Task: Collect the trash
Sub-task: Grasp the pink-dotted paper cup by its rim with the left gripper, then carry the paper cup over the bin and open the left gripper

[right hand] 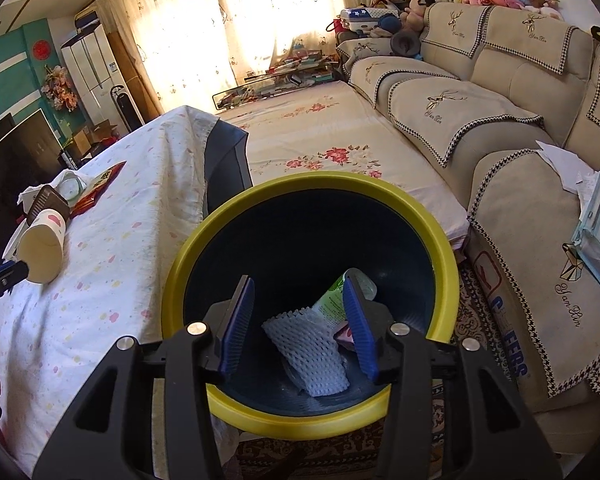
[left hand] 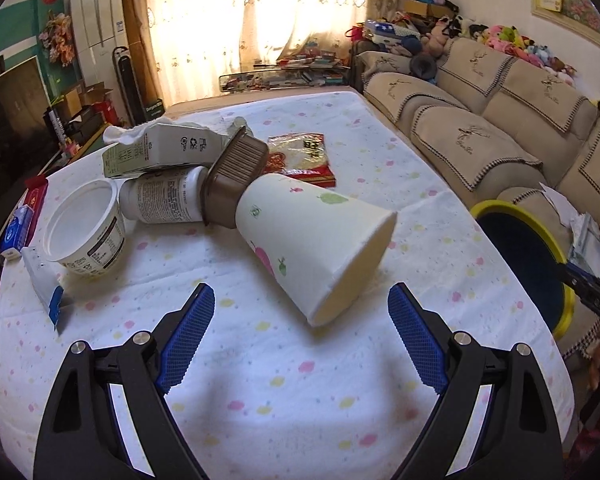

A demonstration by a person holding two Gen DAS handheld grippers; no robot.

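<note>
A white paper cup [left hand: 312, 244] with fruit prints lies on its side on the table, mouth toward me. My left gripper [left hand: 300, 300] is open, its blue pads just short of the cup's rim. Behind the cup lie a brown plastic tray [left hand: 235, 180], a white pill bottle [left hand: 163, 200], a milk carton [left hand: 159, 152], a white yogurt tub [left hand: 85, 232] and a red snack packet [left hand: 304, 156]. My right gripper [right hand: 297, 292] is open and empty above the yellow-rimmed bin [right hand: 235, 216], which holds white foam netting [right hand: 308, 348] and a green-labelled wrapper [right hand: 332, 300].
The table wears a white dotted cloth [left hand: 259, 380]. The bin [left hand: 540, 240] stands off the table's right edge, before a beige sofa [left hand: 500, 120]. Small boxes [left hand: 23, 216] lie at the table's left edge. A floral mattress [right hand: 340, 132] lies behind the bin.
</note>
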